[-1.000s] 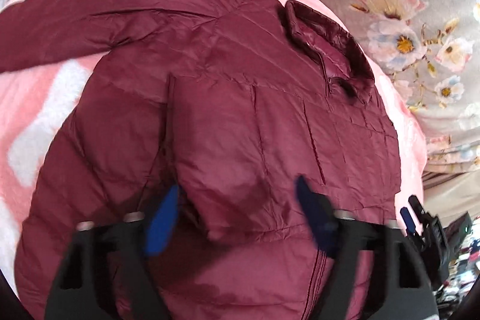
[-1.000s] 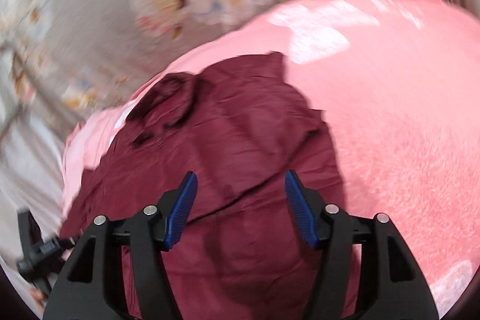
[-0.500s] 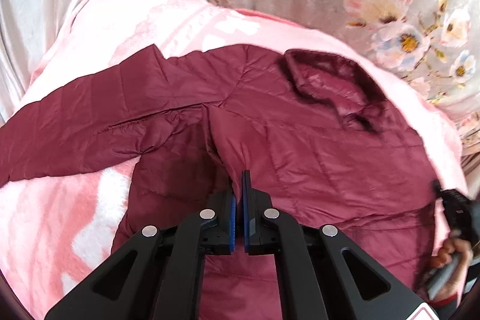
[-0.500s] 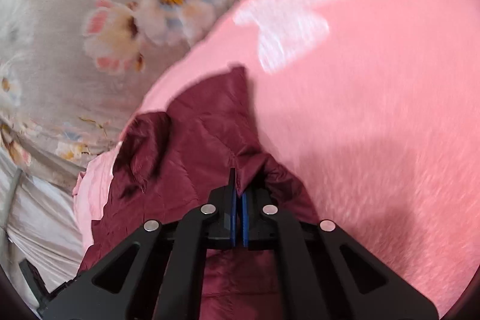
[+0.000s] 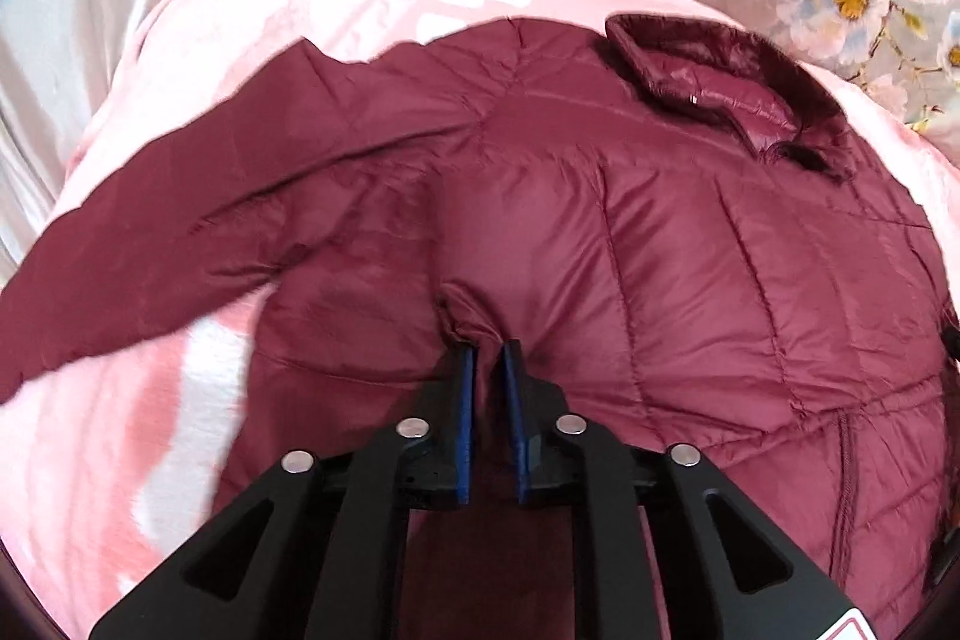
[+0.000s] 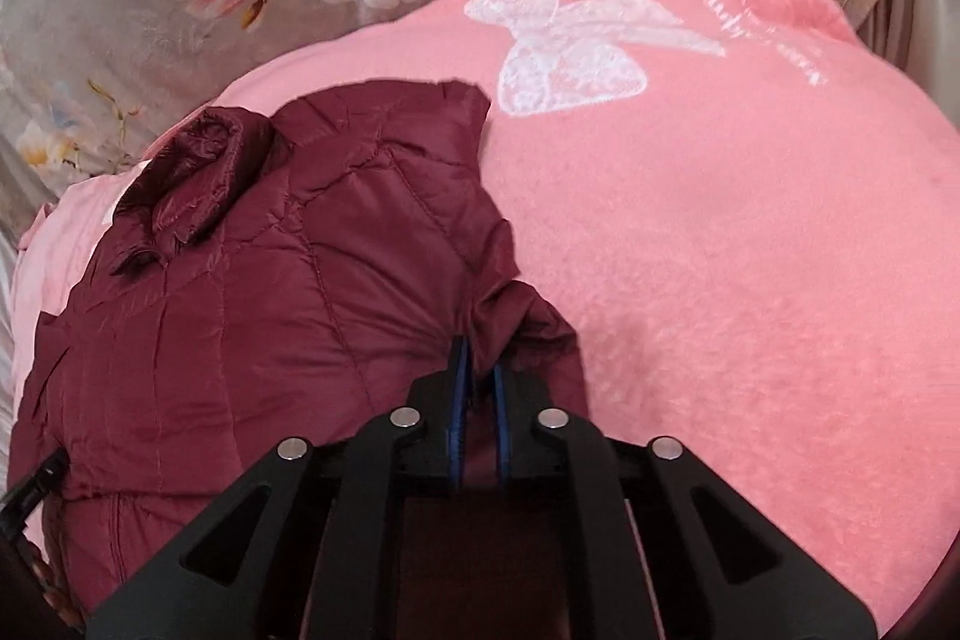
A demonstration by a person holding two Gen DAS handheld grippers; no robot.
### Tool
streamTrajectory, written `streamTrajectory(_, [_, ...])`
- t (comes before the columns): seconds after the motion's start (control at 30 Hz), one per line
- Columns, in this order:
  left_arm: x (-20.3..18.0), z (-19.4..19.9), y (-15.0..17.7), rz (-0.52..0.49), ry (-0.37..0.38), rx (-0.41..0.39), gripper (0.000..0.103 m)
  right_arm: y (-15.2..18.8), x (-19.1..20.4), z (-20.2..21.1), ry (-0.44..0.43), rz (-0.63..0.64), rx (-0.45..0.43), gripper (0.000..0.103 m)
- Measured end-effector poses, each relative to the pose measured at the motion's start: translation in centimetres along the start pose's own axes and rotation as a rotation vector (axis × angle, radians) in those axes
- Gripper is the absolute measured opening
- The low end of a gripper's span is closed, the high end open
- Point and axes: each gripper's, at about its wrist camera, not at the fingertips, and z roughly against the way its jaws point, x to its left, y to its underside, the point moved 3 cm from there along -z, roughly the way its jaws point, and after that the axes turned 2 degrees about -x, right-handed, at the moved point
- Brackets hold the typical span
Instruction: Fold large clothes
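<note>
A dark red puffer jacket [image 5: 690,244] lies spread on a pink fleece blanket [image 6: 750,244], which covers a bed with grey flowered bedding [image 6: 120,10] behind it. The jacket lies front up, its length running from the hem nearest the grippers to the collar [image 5: 714,82] at the far end, so it points away toward the flowered fabric. In the left wrist view one sleeve [image 5: 198,232] stretches out to the left, roughly across the body's long line and angled a little toward the near side. In the right wrist view the jacket fills the lower left, and its right edge is rumpled and bunched against the bare blanket, where a white bow [image 6: 570,46] is stitched.

The left gripper [image 5: 489,370] has its blue pads [image 5: 465,400] set a narrow gap apart, with a pinched ridge of jacket fabric running in between them near the armpit seam; its jaws have just been opening slightly from fully closed, and the fold sits between them. The right gripper [image 6: 477,370] likewise has a fold of the jacket's right edge between its nearly closed pads, its jaws having just been easing apart a little. Both look to be pinching cloth.
</note>
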Motion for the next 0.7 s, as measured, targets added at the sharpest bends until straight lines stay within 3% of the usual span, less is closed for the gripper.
streamTrajectory(0.07, [0.9, 1.8, -0.5, -0.013, -0.011, -0.019, 0.032, -0.2, 0.7, 2.7, 0.006, 0.037, -0.06, 0.011])
streamTrajectory(0.13, [1.0, 3.5, -1.4, -0.024, -0.005, -0.05, 0.035, -0.8, 2.1, 4.1, -0.027, 0.068, -0.088, 0.017])
streamTrajectory(0.2, [0.0, 5.1, -2.8, -0.041, 0.012, -0.087, 0.045, -1.3, 4.7, 4.8, -0.085, 0.108, -0.096, 0.027])
streamTrajectory(0.3, [-3.1, 5.7, -4.3, -0.056, 0.078, -0.109, 0.061, -1.1, 9.4, 4.0, -0.162, 0.19, -0.089, 0.029])
streamTrajectory(0.37, [-5.5, 4.5, -4.7, -0.068, 0.116, -0.091, 0.061, -0.4, 12.6, 2.5, -0.177, 0.25, -0.076, 0.029])
streamTrajectory(0.5, [-8.8, 0.8, -4.0, -0.095, 0.082, -0.061, 0.061, 1.6, 16.7, -0.8, -0.191, 0.312, -0.01, 0.029])
streamTrajectory(0.63, [-9.5, -3.0, -2.2, -0.102, 0.05, -0.006, 0.062, 3.8, 17.4, -3.4, -0.128, 0.366, 0.032, 0.028])
streamTrajectory(0.7, [-9.7, -4.0, -1.6, -0.103, 0.05, -0.021, 0.068, 4.5, 16.8, -4.4, -0.134, 0.344, 0.048, 0.028])
